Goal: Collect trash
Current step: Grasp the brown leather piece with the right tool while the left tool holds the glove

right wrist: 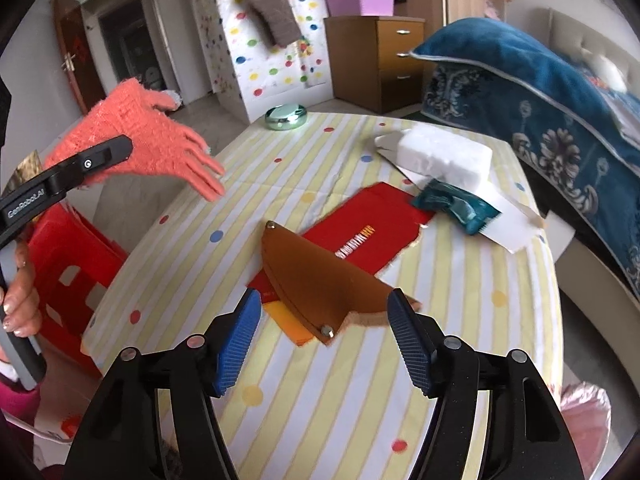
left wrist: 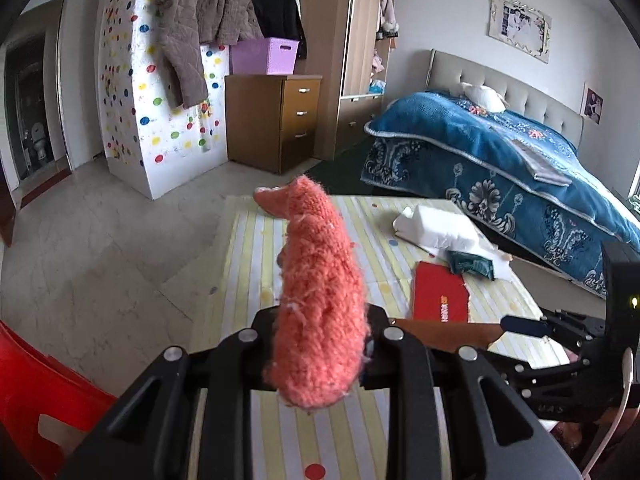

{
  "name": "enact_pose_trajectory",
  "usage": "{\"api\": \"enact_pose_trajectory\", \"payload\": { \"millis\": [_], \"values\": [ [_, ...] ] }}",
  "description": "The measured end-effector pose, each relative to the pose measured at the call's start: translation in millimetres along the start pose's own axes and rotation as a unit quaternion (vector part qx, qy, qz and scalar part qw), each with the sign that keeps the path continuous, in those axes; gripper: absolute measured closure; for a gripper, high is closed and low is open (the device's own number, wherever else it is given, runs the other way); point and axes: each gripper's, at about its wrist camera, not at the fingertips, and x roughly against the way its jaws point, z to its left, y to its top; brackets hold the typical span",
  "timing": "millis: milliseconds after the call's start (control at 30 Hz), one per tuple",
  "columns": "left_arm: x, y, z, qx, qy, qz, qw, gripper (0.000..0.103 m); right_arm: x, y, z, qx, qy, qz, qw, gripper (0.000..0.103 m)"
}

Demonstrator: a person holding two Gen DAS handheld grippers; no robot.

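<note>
Gripping fuzzy knit glove (left wrist: 316, 300) | left gripper (left wrist: 316, 344) | brown sheath (right wrist: 320, 280), perhaps leather

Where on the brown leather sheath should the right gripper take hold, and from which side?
Grip the wide near end of the brown sheath, coming from above and the near edge, where the right gripper already straddles it. It lies flat on the red envelope, tapering away, so only thin edges offer purchase.

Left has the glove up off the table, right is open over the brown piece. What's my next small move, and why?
Probably ease the right gripper forward and close: its fingers straddle the brown sheath without pressing on it.
</note>
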Motion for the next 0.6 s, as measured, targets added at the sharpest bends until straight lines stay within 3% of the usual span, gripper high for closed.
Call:
{"api": "enact_pose_trajectory", "payload": {
  "millis": [267,400,600],
  "values": [
    [-34,-25,7,0.003,0.008,0.050,0.9987,0.080,-31,14,0,0.005,-0.003,0.018,1.000,0.037],
    [-44,-43,14,0.006,0.017,0.085,0.9962,0.080,-43,14,-2,0.010,0.016,0.042,0.999,0.037],
    [-43,-56,24,0.025,0.021,0.100,0.9944,0.079,-31,-2,10,0.044,0.027,0.055,0.997,0.037]
  ]
}}
